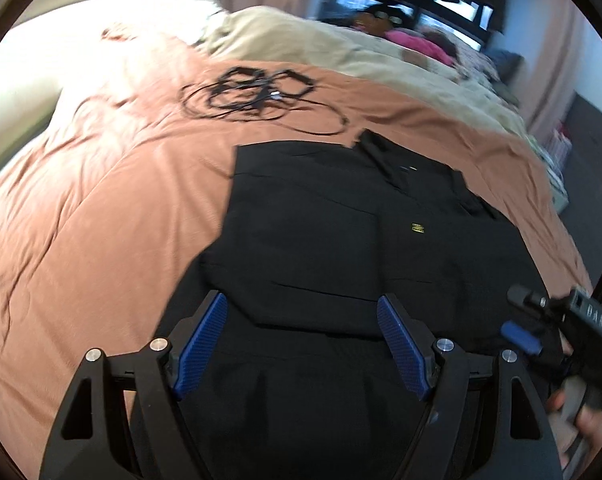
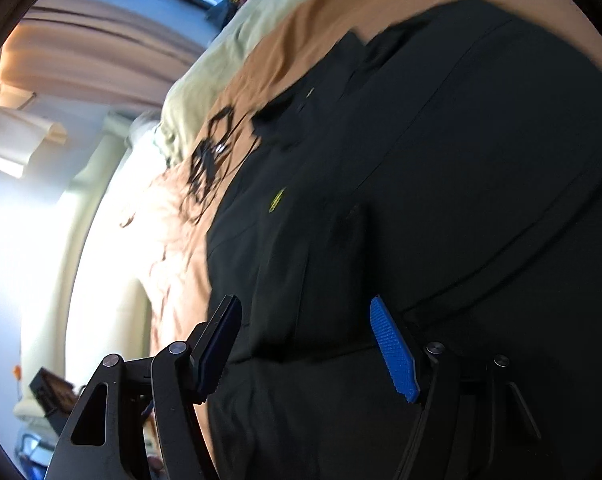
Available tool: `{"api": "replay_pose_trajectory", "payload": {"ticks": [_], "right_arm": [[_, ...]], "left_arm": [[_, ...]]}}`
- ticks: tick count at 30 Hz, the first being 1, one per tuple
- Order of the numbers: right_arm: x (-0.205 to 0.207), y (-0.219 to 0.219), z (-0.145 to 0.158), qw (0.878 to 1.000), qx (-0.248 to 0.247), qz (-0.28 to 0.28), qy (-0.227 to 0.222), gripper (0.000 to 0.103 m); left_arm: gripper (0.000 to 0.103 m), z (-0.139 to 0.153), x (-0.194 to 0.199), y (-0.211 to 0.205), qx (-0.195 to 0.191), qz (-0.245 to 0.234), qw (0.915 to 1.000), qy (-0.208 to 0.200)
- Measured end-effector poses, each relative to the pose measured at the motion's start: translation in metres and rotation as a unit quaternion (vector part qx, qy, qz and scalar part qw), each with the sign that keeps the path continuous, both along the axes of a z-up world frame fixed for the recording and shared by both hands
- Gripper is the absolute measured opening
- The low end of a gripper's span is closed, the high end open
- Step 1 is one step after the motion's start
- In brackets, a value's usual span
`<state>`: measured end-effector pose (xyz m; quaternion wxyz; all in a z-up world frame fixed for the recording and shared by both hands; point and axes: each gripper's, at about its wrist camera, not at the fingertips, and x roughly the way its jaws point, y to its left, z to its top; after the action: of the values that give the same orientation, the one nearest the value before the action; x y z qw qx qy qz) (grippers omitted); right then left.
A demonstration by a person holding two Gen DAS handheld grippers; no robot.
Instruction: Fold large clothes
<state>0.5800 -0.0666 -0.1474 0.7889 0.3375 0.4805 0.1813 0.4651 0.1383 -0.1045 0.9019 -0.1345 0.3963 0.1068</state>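
Presently, as laid out:
Garment: black shirt (image 1: 341, 240) spread flat on the bed, partly folded, with a small yellow label (image 1: 417, 227) on the chest and the collar end toward the far side.
Garment edges: left edge runs straight against bare cover; a folded layer ends in a straight hem just ahead of the left gripper; near edge passes under both grippers.
Bed: salmon bedcover (image 1: 101, 208), wrinkled, broad bare stretch to the left of the shirt and a narrower strip along its right edge.
Far side: beige blanket (image 1: 301, 36) bunched beyond the cover, well apart from the shirt.
Loose item: black cable (image 1: 257, 94) coiled on the cover, near the shirt's far left corner but not touching it.
Left gripper (image 1: 303, 344): fingers spread wide, released, holding nothing, above the shirt's near part.
Right gripper (image 2: 305, 344): fingers likewise parted, nothing between them, over the shirt's near left portion; it also shows at the right rim of the left wrist view.
Image quality: both views motion-blurred; fine folds hard to read.
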Motion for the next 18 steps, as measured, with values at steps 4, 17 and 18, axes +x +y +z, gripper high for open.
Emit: {"api": "replay_pose_trajectory", "payload": {"ticks": [4, 17, 18], "right_arm": [[-0.011, -0.042, 0.008, 0.999, 0.008, -0.043, 0.000, 0.067], [-0.025, -0.148, -0.004, 0.984, 0.047, -0.167, 0.029, 0.064], [-0.025, -0.151, -0.003, 0.984, 0.046, -0.169, 0.028, 0.064]], "left_arm": [[0.079, 0.012, 0.006, -0.034, 0.020, -0.040, 0.9990, -0.008], [0.079, 0.006, 0.064, -0.148, 0.064, -0.163, 0.9835, 0.047], [0.079, -0.006, 0.073, -0.159, 0.076, -0.171, 0.9802, 0.065]]}}
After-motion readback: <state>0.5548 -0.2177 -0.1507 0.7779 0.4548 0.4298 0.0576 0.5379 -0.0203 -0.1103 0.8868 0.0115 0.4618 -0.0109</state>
